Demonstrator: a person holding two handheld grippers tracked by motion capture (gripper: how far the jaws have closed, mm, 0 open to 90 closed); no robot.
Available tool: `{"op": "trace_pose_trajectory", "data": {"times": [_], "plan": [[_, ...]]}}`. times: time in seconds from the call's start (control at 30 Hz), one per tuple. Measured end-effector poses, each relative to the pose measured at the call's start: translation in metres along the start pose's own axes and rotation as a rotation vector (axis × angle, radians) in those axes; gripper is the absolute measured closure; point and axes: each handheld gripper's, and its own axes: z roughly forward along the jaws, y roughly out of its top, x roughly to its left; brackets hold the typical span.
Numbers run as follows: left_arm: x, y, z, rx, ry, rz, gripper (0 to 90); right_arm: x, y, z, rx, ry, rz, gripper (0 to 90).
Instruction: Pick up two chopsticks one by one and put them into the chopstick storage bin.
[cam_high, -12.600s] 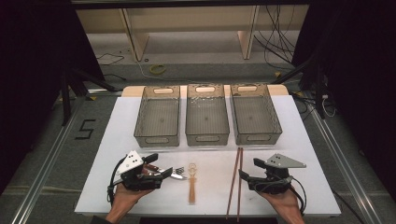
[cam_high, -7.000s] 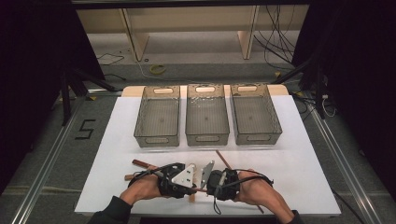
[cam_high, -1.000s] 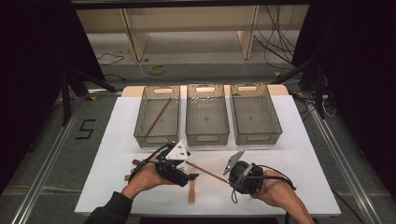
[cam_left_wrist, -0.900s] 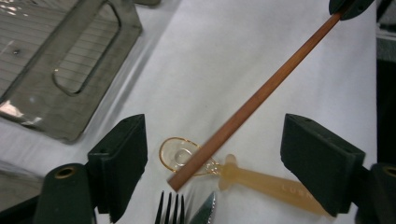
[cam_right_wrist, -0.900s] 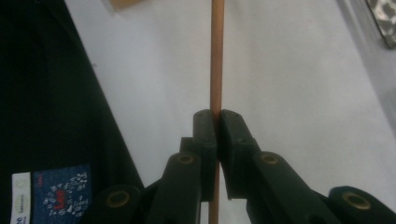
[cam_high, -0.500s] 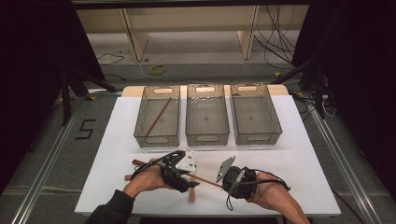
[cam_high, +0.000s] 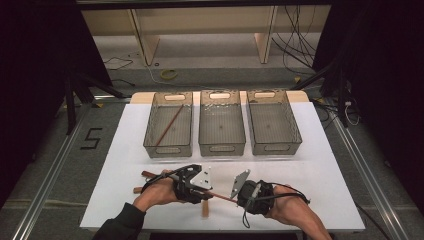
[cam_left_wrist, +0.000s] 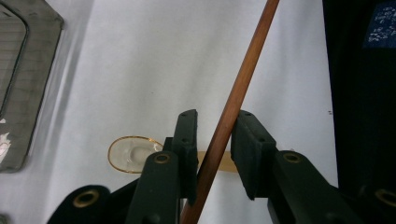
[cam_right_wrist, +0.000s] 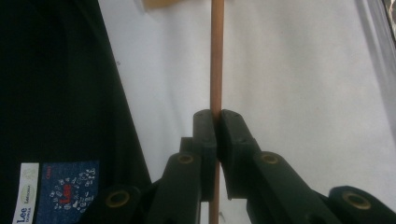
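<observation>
Now the grippers sit closer together than a second ago: left gripper (cam_high: 207, 189) jaws have just been closing around the chopstick (cam_high: 223, 196) but one pad stands off it, while the right gripper (cam_high: 239, 196) stays clamped on its other end. Both work near the table's (cam_high: 320, 165) front edge, centre; bare surface lies on either side and back toward the bins (cam_high: 220, 122). Chopstick's long axis runs roughly along the front edge, raised over a spoon (cam_left_wrist: 130, 155).

Black claws (cam_left_wrist: 212, 154) with brass-ringed screws, grey three-cornered plates, trailing black cables, dark sleeve (cam_high: 122, 225).
</observation>
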Motion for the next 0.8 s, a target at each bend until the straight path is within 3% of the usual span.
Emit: {"op": "trace_pose_trajectory", "data": {"times": [0.3,0.47,0.53,0.63,0.8], "plan": [[-0.003,0.0,0.002,0.034,-0.053,0.027,76.4,0.0,-0.002,0.002,-0.01,0.007,-0.046,85.3],[-0.006,0.001,0.001,0.024,-0.103,0.039,81.3,-0.005,-0.005,-0.001,-0.026,-0.006,-0.028,81.3],[-0.006,0.002,0.001,0.016,-0.101,0.027,82.7,-0.009,-0.006,-0.004,-0.049,-0.027,0.004,77.3],[-0.005,0.001,-0.001,0.027,-0.073,0.005,83.0,-0.015,-0.01,-0.01,-0.073,-0.014,0.037,67.2],[0.006,-0.006,-0.006,0.006,-0.016,-0.091,83.0,-0.021,-0.014,-0.022,-0.138,-0.031,0.11,53.2]]}}
